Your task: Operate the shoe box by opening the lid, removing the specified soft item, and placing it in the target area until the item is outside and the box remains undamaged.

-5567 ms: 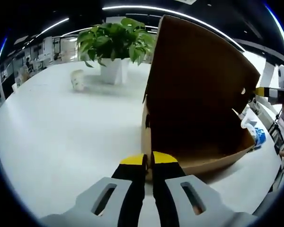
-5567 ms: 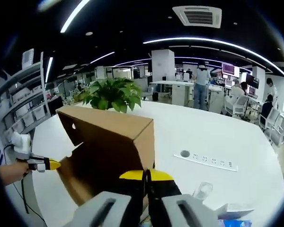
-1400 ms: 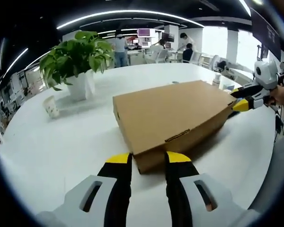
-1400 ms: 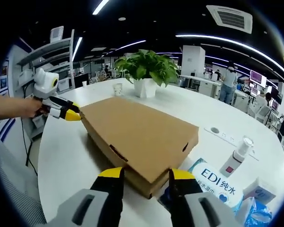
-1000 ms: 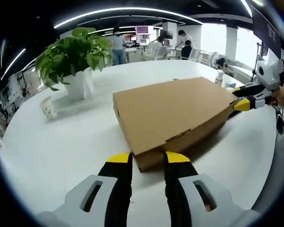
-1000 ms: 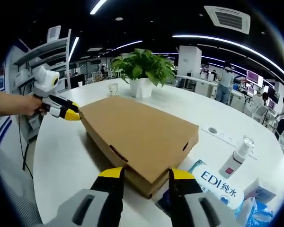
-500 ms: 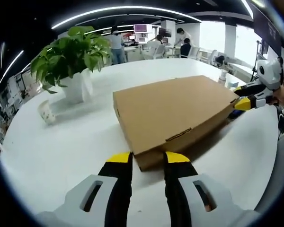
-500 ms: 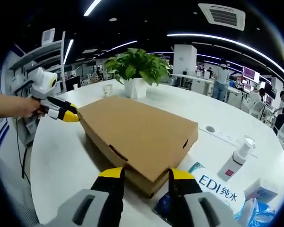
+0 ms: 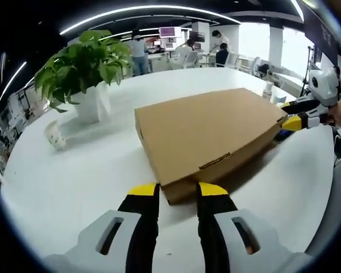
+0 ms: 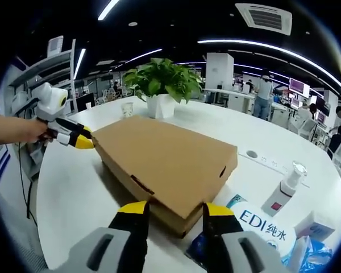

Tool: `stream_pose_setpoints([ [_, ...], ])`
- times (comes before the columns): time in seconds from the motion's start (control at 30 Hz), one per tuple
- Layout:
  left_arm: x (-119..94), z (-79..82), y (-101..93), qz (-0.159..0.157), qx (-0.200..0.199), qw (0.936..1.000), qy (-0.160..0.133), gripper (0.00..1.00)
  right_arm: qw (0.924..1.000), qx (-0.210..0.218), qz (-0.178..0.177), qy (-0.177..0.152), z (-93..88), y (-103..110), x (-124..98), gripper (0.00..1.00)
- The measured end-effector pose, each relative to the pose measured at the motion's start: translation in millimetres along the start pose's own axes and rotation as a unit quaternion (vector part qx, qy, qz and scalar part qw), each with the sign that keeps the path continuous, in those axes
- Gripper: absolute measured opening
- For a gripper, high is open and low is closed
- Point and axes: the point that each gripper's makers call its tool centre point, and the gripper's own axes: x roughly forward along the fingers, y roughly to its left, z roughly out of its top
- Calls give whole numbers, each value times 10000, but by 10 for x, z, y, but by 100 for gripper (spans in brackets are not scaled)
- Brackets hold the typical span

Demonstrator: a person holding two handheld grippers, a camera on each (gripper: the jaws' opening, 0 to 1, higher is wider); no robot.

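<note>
So the flat brown cardboard shoe box is sitting lid-down and shut on the round white table, with a leafy green plant in a white pot and a small paper cup further back. Left tongs are spread apart with nothing in them, the yellow tips straddling the near corner of the box. Right tongs are the same deal at the opposite corner: gaping, empty, tips either side of the cardboard edge.

Handling-wise, my guess is the box is light and fairly stiff but creases easily, so I'd lift the lid by its front edge near the little tab slot rather than pinching a corner hard. The soft item isn't visible, presumably still inside. It should squash fine, so grab it mid-body.

There's a blue-and-white wet wipes pack and a small pump bottle just beside the box on the right side.
</note>
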Motion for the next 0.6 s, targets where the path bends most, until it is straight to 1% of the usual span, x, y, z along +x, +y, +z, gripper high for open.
stream_pose_setpoints([
  [0.13, -2, -2, -3, 1, 29, 10000, 19, 24, 10000, -42, 8, -12, -4, 8, -2, 35],
  [0.2, -3, -2, -7, 4, 43, 10000, 23, 24, 9999, -158, 34, 6, -6, -6, -8, 34],
  [0.27, 0, 3, -22, -36, -20, 10000, 53, 27, 9996, -255, 66, 42, -21, -11, -18, 33],
  [0.3, -9, 19, -42, -52, -70, 9999, 66, 30, 9997, -233, 49, 21, -17, -16, -30, 34],
  [0.37, -38, 70, -57, -2, -57, 10000, -30, 32, 9997, -255, 37, 18, -16, -15, -58, 41],
  [0.43, -63, 88, -65, 11, -94, 9999, -44, 35, 9997, -250, 15, -32, -6, -28, -93, 45],
  [0.5, -71, 84, -75, -17, -164, 9998, -70, 37, 9997, -217, 49, -90, 17, -24, -141, 45],
  [0.6, -136, 112, -118, -3, -139, 9998, -122, 40, 9990, -381, 6, -223, 66, -46, -244, 47],
])
